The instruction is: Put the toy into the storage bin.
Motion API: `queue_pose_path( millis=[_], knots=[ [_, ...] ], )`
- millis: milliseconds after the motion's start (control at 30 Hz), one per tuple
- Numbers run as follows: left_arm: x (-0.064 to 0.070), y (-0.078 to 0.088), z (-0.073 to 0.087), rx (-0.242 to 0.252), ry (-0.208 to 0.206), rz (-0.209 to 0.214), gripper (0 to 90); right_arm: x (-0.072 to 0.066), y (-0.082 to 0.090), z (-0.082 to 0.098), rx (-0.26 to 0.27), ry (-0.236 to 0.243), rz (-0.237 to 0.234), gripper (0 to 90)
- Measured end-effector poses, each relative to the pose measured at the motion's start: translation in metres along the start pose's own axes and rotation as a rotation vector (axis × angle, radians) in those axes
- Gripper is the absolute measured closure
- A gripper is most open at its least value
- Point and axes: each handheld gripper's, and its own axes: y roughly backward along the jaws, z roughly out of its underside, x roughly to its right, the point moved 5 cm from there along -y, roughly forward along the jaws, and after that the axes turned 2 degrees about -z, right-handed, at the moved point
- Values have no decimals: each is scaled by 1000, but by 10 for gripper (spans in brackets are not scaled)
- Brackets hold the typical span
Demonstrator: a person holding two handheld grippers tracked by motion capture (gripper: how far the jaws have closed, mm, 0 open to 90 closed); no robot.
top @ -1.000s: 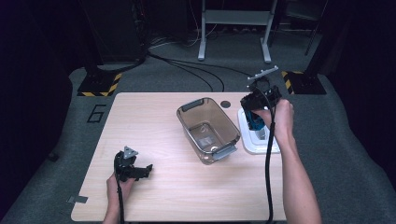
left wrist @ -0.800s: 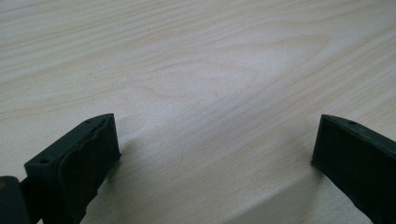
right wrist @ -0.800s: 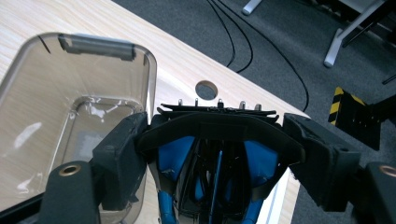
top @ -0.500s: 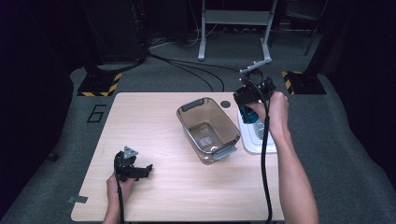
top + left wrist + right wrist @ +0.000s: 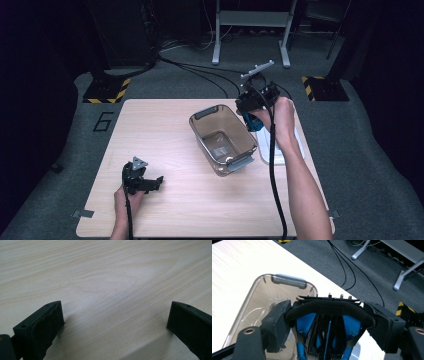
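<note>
Right gripper view: a black-and-blue folded item [image 5: 328, 322], curved black band across its top, is clamped between the right gripper [image 5: 329, 325] pads, above the clear bin's [image 5: 200, 131] far rim. The left gripper [image 5: 115, 322] is held released over the table [image 5: 105, 277].

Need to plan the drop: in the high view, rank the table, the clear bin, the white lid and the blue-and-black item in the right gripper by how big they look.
1. Table, by far the largest.
2. Clear bin.
3. White lid, partly hidden by the forearm, so unsure against the bin.
4. Blue-and-black item, mostly covered by the right gripper and raised nearer the camera, so its rank is uncertain.
</note>
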Motion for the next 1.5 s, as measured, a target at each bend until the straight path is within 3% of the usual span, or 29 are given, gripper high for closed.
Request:
queue_pose_path(
  millis=[300, 800, 1300, 1500],
  knots=[
    [0, 0, 0, 0, 0, 1, 5, -20, -12, -6, -2, 15, -45, 242],
    [0, 0, 0, -2, 1, 2, 5, -41, -31, -5, -1, 37, -100, 242],
    [0, 0, 0, 1, 2, 1, 5, -52, -48, 3, -52, 39, -138, 242],
    [0, 0, 0, 1, 2, 2, 5, -56, -58, 10, -98, 34, -147, 242]
  ],
)
